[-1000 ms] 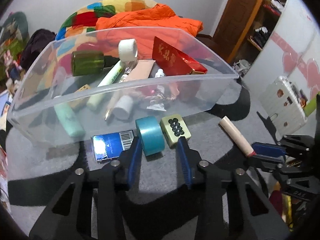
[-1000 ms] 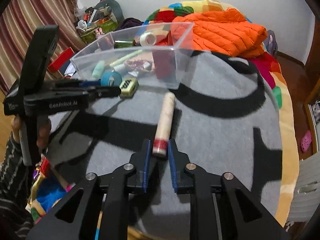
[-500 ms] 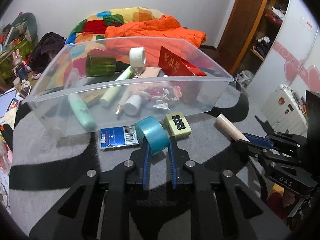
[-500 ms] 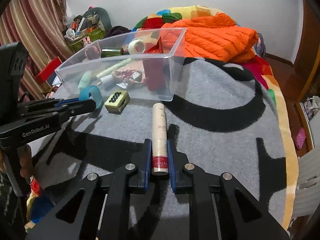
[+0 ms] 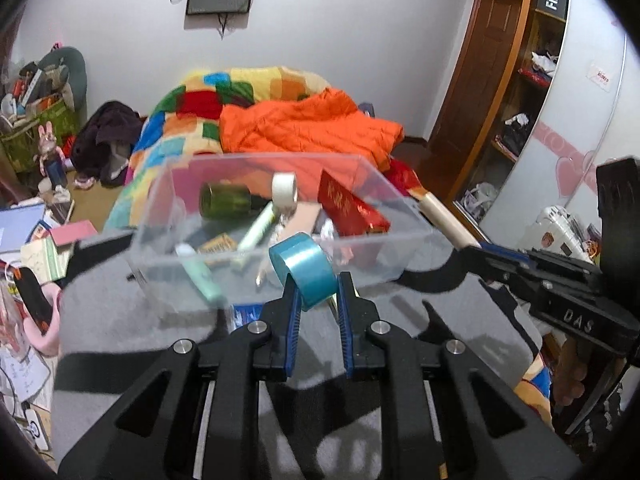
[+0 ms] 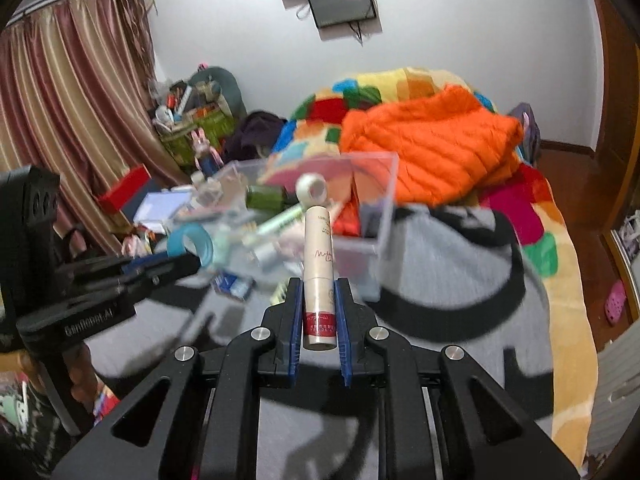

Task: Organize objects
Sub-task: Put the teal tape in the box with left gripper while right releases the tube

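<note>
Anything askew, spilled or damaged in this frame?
Nothing spilled or damaged. The clear bin sits upright, its contents jumbled. A blue packet lies on the blanket outside it. Each tool carries one item: teal tape roll and cream tube.

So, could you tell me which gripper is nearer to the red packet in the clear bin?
Right. The right gripper, holding the cream tube, is beside the red packet; the left gripper is short of the clear bin.

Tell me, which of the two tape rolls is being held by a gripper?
The blue tape roll, clamped in the left gripper. The white tape roll lies untouched inside the clear bin.
</note>
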Available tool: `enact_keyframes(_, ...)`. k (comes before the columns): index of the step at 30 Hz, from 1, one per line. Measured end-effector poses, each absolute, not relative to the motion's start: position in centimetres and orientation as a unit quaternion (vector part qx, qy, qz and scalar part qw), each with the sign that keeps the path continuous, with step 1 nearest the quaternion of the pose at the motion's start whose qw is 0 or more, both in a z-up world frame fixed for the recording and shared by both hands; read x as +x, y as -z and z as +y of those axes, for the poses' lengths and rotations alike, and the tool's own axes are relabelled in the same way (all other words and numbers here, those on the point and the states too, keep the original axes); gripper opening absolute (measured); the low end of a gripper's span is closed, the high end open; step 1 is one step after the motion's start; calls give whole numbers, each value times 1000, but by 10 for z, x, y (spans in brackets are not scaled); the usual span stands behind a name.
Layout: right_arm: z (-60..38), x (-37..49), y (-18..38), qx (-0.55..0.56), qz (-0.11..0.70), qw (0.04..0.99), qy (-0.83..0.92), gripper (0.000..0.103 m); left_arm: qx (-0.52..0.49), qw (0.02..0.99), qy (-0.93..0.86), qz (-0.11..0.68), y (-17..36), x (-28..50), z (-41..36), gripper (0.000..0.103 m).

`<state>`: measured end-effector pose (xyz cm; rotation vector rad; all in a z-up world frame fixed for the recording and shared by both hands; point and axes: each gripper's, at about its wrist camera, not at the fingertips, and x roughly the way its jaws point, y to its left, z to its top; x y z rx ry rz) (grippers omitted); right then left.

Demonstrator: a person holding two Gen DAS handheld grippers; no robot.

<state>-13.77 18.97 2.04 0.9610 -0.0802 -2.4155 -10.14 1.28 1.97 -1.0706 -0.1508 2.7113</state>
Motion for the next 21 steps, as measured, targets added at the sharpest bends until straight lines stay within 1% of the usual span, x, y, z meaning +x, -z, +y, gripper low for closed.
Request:
enact_keyframes(5,173,-154,-37,336,-32,271,902,14,-351,109,-928,-59,-32,-113,4,17)
enact_keyframes(10,153,-174,-42,334,-32,278,900,14,-349,99,-930,-63,-39,-135,-6,17)
enact_keyframes(14,133,-190,-35,343,-12,278,897,14,-366,98,-923,-68,-30,-156,-14,17)
enact_keyframes(21,113,-228,-8,391,-2,269,880,14,-406,94,-906,-73,-5,-185,-19,17)
